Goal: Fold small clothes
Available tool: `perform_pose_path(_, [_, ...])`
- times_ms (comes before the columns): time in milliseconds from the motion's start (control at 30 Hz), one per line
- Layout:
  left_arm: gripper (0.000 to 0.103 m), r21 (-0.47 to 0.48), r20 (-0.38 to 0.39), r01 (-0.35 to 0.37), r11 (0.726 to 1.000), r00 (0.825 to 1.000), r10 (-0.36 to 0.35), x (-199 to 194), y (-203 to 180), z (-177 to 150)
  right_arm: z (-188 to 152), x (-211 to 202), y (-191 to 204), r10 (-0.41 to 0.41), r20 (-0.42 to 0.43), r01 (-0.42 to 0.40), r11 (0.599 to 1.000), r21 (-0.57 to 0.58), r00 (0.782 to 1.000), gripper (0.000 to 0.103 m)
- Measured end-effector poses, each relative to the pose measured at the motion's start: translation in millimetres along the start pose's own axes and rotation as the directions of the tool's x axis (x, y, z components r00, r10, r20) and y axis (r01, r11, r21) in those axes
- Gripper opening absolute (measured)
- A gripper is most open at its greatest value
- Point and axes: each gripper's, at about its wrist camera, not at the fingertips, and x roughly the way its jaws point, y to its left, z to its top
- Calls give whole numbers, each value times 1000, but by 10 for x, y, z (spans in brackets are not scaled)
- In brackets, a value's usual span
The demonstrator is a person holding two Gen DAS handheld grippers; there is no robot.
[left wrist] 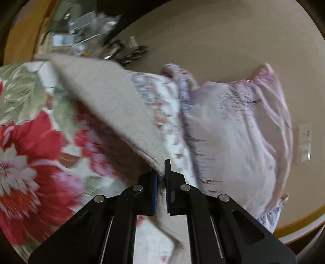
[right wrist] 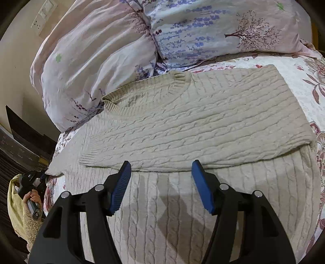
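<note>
A beige cable-knit sweater (right wrist: 182,113) lies spread on the bed, with one part folded across its body. In the right wrist view, my right gripper (right wrist: 161,162) hangs open just above the sweater's middle, with nothing between its blue pads. At the sweater's far left corner my left gripper (right wrist: 45,175) is seen small, held by a hand (right wrist: 33,198). In the left wrist view, the left gripper (left wrist: 161,176) is shut on the sweater's edge. The beige knit (left wrist: 105,97) rises from the jaws as a lifted flap.
Two pale pillows (right wrist: 101,50) printed with purple flowers and trees lie at the head of the bed, touching the sweater's collar. A floral bedsheet (left wrist: 30,142) with red blooms covers the mattress. A switch plate (right wrist: 43,14) is on the wall; blurred clutter (left wrist: 87,30) sits beyond the bed.
</note>
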Motion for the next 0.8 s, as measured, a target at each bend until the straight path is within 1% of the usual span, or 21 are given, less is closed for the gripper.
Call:
perform_pose_path(100, [5,70,-3,63,996,998,-63,-38,-325,-101,-2,-30,-38,5,6,-6,1000,9,1000,62])
perform_pose_path(200, [5,177,-24,128,976,992,-126,-34,-727,-298,-8,-64,-62,6,10,-6,1000,11,1000,62])
perform_pose_path(233, [5,222,-39,155,963,988,-150,-12,-902,-408,-10,-74,-69,6,12,-6,1000,11,1000,62])
perform_pose_path(333, [5,311,-94,218,925,976,-198,68,-1240,-702,-14,-115,-99,7,18,-8,1000,16,1000,62])
perform_pose_path(433, [5,392,-191,301,869,951,-243,220,-1575,-1135,-21,-159,-142,5,28,-6,1000,23,1000,62])
perform_pose_path(467, [5,424,-238,331,843,939,-249,300,-1690,-1345,-23,-168,-155,3,29,-4,1000,26,1000,62])
perform_pose_path(533, [5,466,-296,358,809,925,-239,428,-1820,-1648,-30,-193,-191,-1,33,0,999,34,999,62])
perform_pose_path(567, [5,489,-333,371,789,916,-224,520,-1887,-1851,-30,-204,-209,-3,33,2,999,37,999,62])
perform_pose_path(600, [5,500,-358,378,779,909,-212,586,-1918,-1993,-32,-219,-232,-7,34,5,999,41,999,62])
perform_pose_path(667, [5,511,-414,389,766,893,-177,766,-1945,-2287,-34,-247,-267,-10,37,8,999,47,999,62])
perform_pose_path(700, [5,517,-432,390,762,887,-161,827,-1945,-2402,-35,-267,-289,-11,41,9,999,50,999,62])
perform_pose_path(733, [5,525,-444,388,758,884,-145,880,-1945,-2510,-32,-283,-303,-14,44,12,999,52,999,62])
perform_pose_path(800, [5,553,-455,373,745,884,-104,973,-1941,-2720,-31,-304,-327,-16,49,13,998,54,999,62])
